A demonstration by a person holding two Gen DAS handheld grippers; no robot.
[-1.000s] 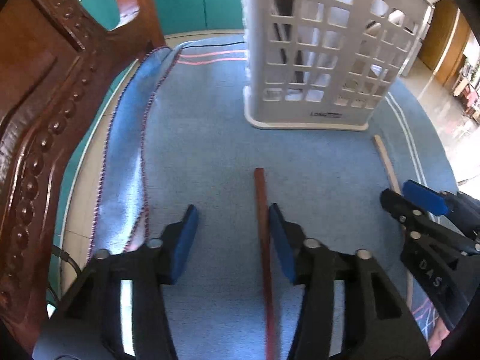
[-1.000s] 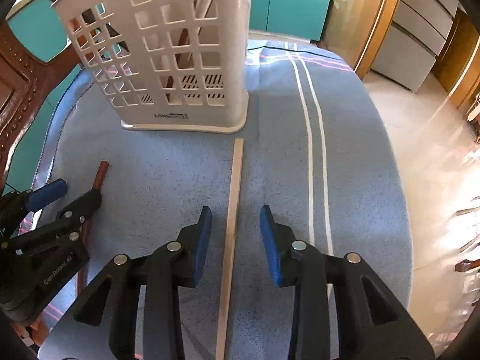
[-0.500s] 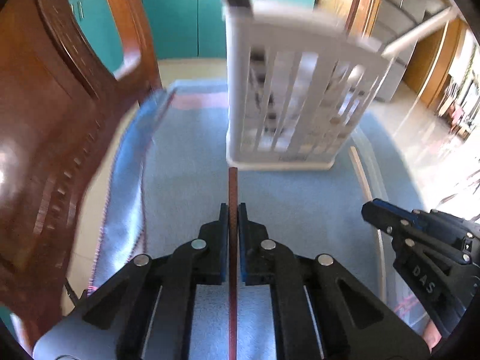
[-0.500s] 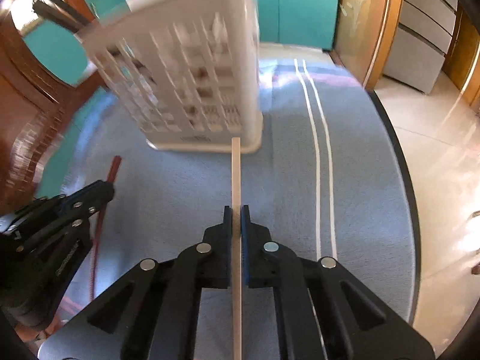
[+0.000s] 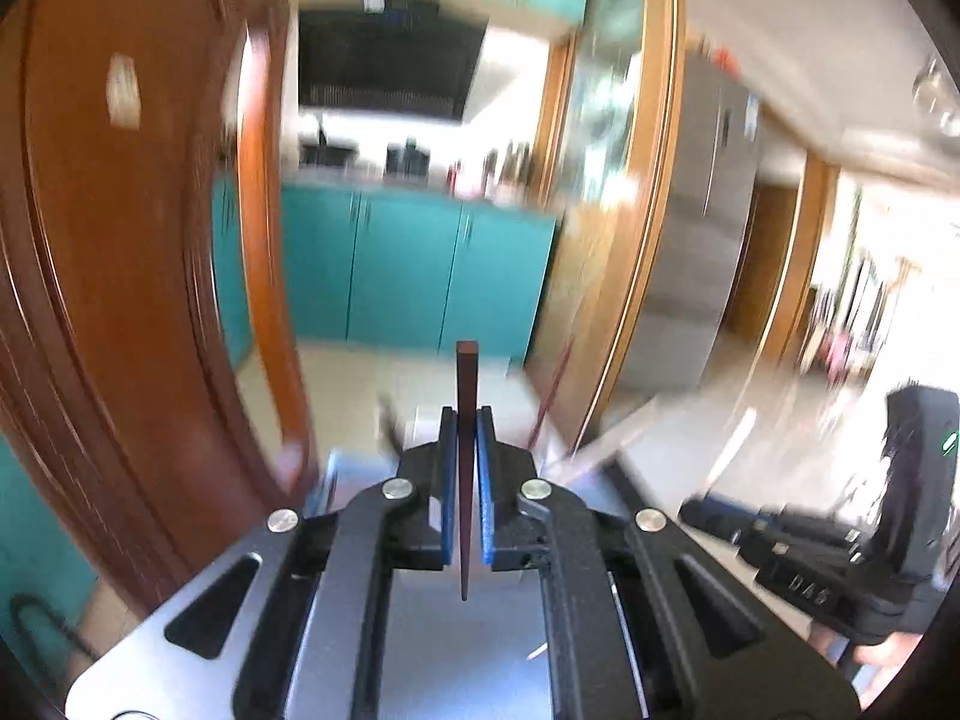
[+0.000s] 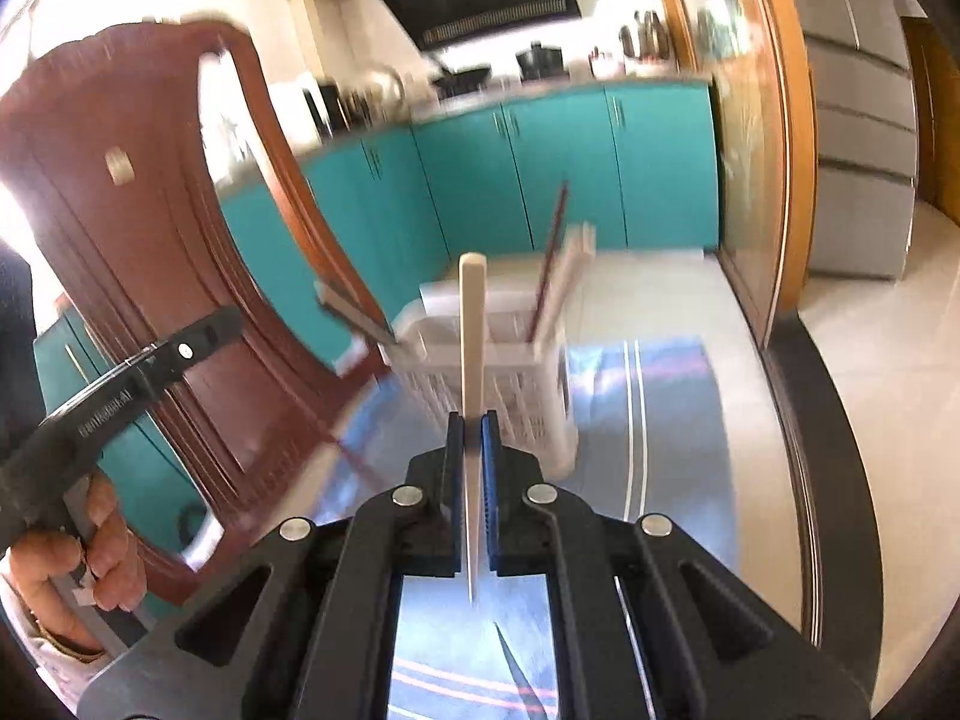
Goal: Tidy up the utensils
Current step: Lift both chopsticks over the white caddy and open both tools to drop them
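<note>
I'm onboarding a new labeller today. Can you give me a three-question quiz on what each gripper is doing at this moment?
1. True or false: the left gripper is shut on a dark brown chopstick.
2. What does the right gripper hold? A) a metal spoon B) a pale chopstick C) nothing
3. Fill in: chopsticks already stand in the white ___ on the blue cloth.

Key: 1 true; 2 B; 3 basket.
</note>
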